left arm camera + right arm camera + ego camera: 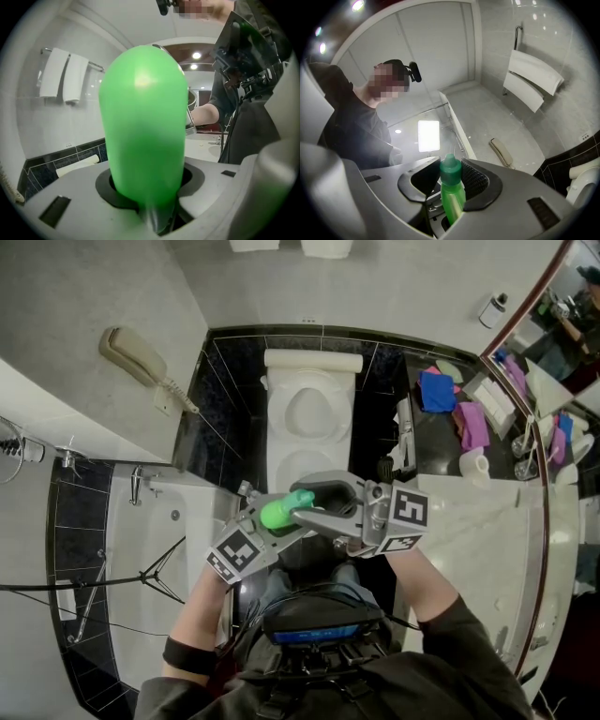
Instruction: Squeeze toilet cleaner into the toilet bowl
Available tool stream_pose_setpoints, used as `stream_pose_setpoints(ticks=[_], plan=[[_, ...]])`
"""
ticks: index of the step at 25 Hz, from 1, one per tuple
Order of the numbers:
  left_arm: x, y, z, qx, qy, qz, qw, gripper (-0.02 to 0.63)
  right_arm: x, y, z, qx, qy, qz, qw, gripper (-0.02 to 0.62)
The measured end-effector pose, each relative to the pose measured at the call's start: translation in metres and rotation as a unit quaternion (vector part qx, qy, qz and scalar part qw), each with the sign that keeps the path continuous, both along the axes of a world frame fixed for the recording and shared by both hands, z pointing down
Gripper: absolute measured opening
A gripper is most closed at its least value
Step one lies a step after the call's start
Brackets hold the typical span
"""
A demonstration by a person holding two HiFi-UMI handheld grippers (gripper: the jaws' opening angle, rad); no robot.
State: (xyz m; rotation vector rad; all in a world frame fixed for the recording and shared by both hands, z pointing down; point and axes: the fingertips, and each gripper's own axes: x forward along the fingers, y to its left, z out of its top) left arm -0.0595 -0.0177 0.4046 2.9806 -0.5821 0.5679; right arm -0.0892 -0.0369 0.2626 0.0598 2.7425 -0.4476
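Observation:
A green toilet-cleaner bottle (281, 512) hangs between both grippers, over my lap and in front of the white toilet bowl (309, 413), whose lid is up. My left gripper (274, 521) is shut on the bottle's body, which fills the left gripper view (143, 131) between the grey jaws. My right gripper (315, 501) comes in from the right, and its jaws close on the bottle's green cap (450, 169). In the right gripper view the cap points up between the ribbed pads (474, 178). The toilet's edge (581, 185) shows low at the right there.
A wall phone handset (141, 360) hangs to the toilet's left, with a bathtub (141, 549) below it. On the right, a counter (469, 521) holds a blue cloth (436, 390), a purple cloth (472, 425) and a paper roll (473, 463). White towels (65, 75) hang on a rail.

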Motion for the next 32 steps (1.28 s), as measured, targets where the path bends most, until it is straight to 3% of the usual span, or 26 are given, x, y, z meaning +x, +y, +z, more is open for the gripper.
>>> stream_pose_setpoints(ticks=[7,12,16,20,23,28,32], plan=[[-0.007,-0.007,0.009,0.002,-0.010,-0.020,0.9998,0.190,0.012,-0.011,0.003,-0.008,-0.005,0.017,1.000,0.150],[-0.023,-0.015,0.018,-0.002,-0.016,-0.046,0.9988,0.190,0.024,-0.026,0.013,-0.034,0.002,0.056,0.998,0.152],[-0.034,-0.021,0.026,-0.004,-0.023,-0.067,0.9975,0.190,0.035,-0.038,0.035,-0.047,0.042,0.101,0.993,0.150],[-0.044,-0.027,0.037,-0.005,-0.033,-0.092,0.9952,0.190,0.051,-0.053,0.070,-0.062,0.099,0.160,0.980,0.147],[-0.049,-0.027,0.048,-0.005,-0.048,-0.111,0.9927,0.190,0.071,-0.063,0.105,-0.079,0.159,0.216,0.960,0.147],[-0.060,-0.026,0.065,-0.020,-0.050,-0.138,0.9889,0.190,0.118,-0.079,0.182,-0.111,0.262,0.337,0.898,0.146],[-0.062,-0.023,0.074,-0.031,-0.049,-0.144,0.9879,0.190,0.141,-0.078,0.214,-0.136,0.297,0.382,0.864,0.145]])
